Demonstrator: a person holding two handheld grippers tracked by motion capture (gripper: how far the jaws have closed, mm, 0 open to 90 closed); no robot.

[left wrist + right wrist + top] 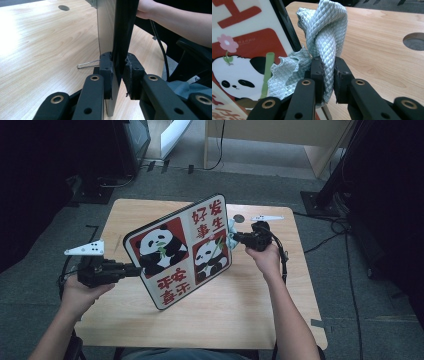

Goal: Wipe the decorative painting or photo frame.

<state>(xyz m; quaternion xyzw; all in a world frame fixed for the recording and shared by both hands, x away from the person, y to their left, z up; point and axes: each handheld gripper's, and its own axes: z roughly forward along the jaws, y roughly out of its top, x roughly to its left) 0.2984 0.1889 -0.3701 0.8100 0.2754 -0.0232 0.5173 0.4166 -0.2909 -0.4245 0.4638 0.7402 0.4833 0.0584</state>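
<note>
Panda board between left gripper, cloth

Panda board is held tilted on edge above the middle of the bench, lower corner near the bench's front. Left hand-held gripper is clamped on the board's left edge; right hand-held gripper is placed at its right edge, clamped on a cloth bunched against the board face. A cable hole is located behind the board, at the bench's far right. A wire clip is seen on the bench just beside the board.
</note>
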